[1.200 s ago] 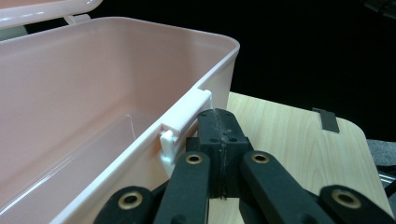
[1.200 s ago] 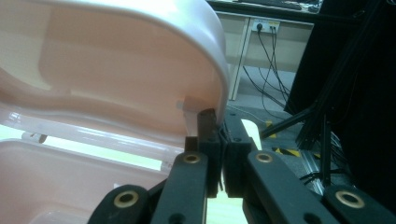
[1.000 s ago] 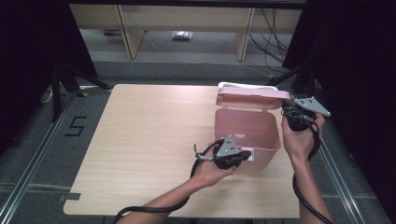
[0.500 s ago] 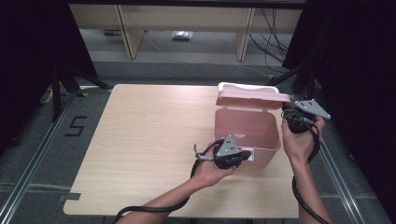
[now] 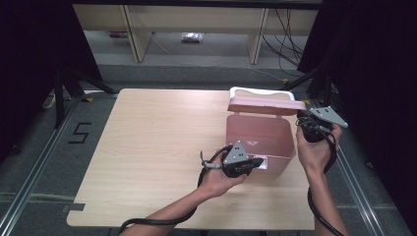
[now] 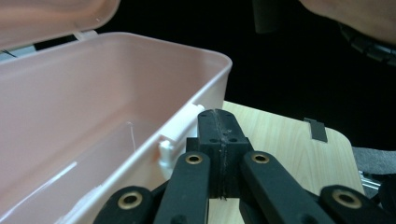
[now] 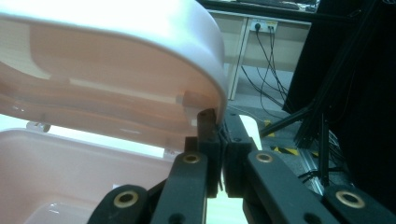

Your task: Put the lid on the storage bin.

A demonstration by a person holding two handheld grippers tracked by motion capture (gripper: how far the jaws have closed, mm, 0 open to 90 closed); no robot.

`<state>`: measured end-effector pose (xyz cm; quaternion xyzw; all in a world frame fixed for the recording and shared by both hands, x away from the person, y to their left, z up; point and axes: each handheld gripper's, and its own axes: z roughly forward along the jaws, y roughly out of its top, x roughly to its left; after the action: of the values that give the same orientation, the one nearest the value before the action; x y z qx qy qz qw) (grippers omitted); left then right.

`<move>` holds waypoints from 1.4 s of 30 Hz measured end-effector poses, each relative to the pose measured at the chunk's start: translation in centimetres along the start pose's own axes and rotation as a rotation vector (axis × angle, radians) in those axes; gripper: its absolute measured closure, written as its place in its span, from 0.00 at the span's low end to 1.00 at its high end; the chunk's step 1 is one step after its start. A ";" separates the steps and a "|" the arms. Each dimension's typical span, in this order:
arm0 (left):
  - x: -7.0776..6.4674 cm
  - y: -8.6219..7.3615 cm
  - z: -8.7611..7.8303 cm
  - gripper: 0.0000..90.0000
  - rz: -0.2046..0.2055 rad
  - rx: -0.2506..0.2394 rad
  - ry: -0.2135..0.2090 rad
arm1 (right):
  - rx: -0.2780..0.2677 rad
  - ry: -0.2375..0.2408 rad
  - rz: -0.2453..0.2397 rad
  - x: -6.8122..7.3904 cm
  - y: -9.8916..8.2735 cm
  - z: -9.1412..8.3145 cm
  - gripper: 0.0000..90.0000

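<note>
Box: pink plastic box (image 5: 259, 140) standing on the right part of the wooden table (image 5: 147, 147), close to its right edge; the inside looks empty as far as the left gripper view shows it.
Lid: pink lid (image 5: 265, 104) hinged at the far side, raised partway and tilted over the opening, its white handle (image 5: 260, 91) showing behind it in the high view.
Latch: small white catch (image 6: 175, 135) on the front wall of the box, just beside the left jaws.
Right gripper: right gripper (image 5: 314, 129) at the right end of the lid, jaws drawn together; in the right gripper view the tips sit against the lid's rim (image 7: 205, 119), and whether they pinch that rim or only prop it from below I cannot tell.
Left gripper: left gripper (image 5: 255, 162) at the front wall of the box near the latch, jaws closed with nothing between them, pressed beside the wall as a brace.
Step in hand: by my reading, swinging the lid on its hinge while the box is steadied; whether it is on its way open or shut I cannot tell.
Next move: keep the left jaws firm so the light box does not slide or tip towards the table edge, and carry the lid's end along its hinge arc without twisting it.
Risk: the rim could slip off the right jaws and the lid drop.
</note>
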<state>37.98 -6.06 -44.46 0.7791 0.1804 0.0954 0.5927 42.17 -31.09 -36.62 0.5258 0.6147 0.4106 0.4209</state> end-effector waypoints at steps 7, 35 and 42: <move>1.1 0.8 -1.3 1.00 -0.007 -0.019 0.037 | 0.004 -0.001 0.007 0.1 -0.3 -0.3 0.99; 4.3 2.3 -4.0 1.00 -0.049 -0.085 0.116 | 0.004 -0.001 0.004 0.4 -1.5 -1.0 0.98; 4.8 2.6 -4.4 1.00 -0.054 -0.094 0.130 | 0.010 -0.005 0.012 0.5 -1.9 -1.2 0.98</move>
<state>41.20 -0.89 -41.05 0.7374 0.2348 0.1379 0.6181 40.38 -30.91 -38.05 0.5326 0.6126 0.4086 0.4173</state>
